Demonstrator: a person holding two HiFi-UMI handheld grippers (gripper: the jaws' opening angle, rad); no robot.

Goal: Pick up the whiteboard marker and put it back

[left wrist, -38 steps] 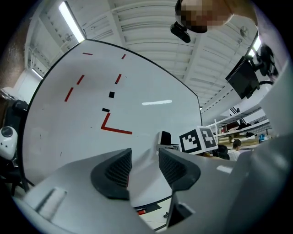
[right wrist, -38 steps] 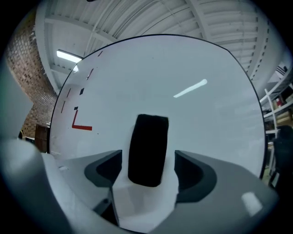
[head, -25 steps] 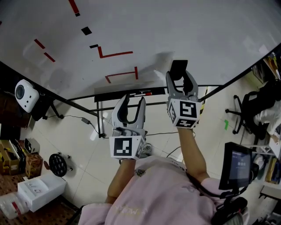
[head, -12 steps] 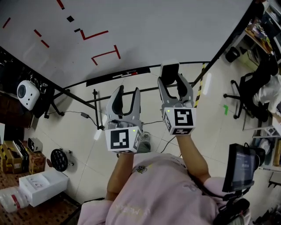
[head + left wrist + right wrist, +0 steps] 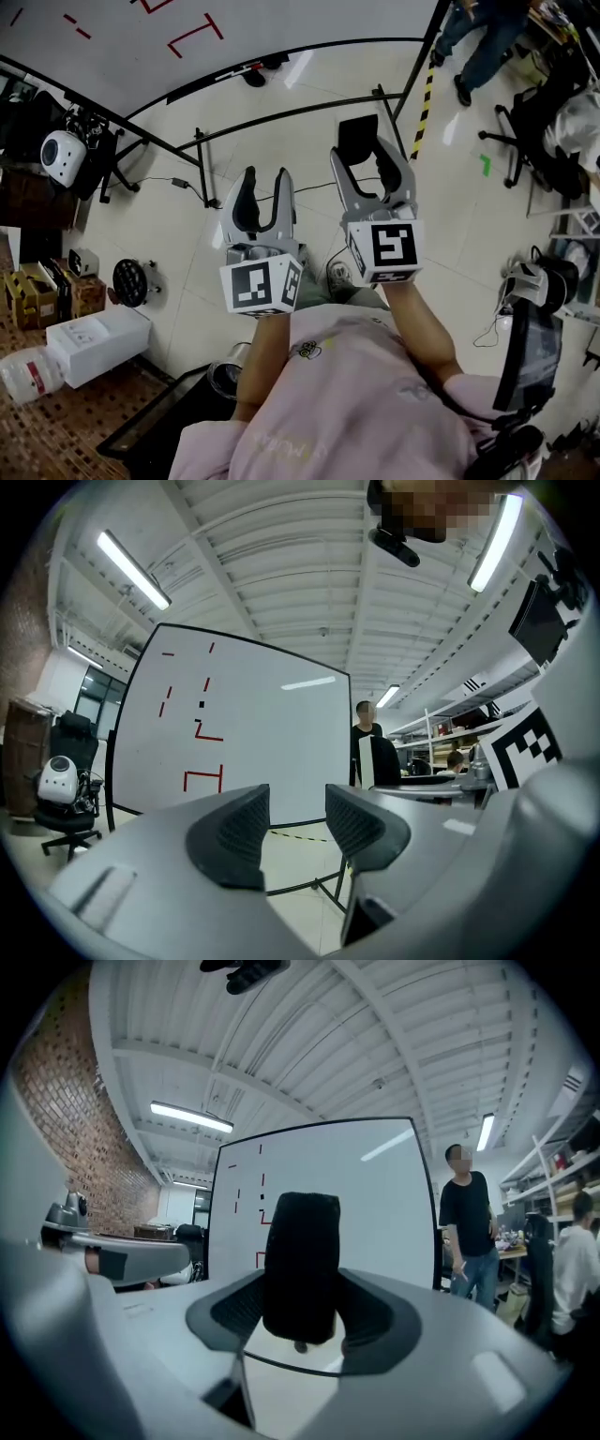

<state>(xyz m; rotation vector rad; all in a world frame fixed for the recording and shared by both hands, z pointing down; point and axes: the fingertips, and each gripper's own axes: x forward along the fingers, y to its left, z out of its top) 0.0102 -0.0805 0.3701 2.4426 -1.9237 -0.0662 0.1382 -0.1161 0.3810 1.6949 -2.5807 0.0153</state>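
Observation:
My right gripper [image 5: 367,157] is shut on a black rectangular block [image 5: 357,137] that stands up between its pads; the right gripper view shows the same black block [image 5: 300,1260] filling the gap between the jaws. My left gripper [image 5: 265,184] is held beside it, open, with nothing between its pads [image 5: 234,832]. Both point level toward the whiteboard [image 5: 234,28], which stands well away and bears red line marks [image 5: 192,33]. No marker shows in any view.
The whiteboard stand's black floor bars [image 5: 281,108] run across the tiled floor ahead. A person [image 5: 469,1222] stands to the board's right, near a yellow-black strip [image 5: 424,98]. An office chair [image 5: 530,159] is at the right; a white box [image 5: 94,342] at lower left.
Both grippers have drawn back from the whiteboard, which has slid to the head view's top left. The right gripper still holds the black block; the left stays open.

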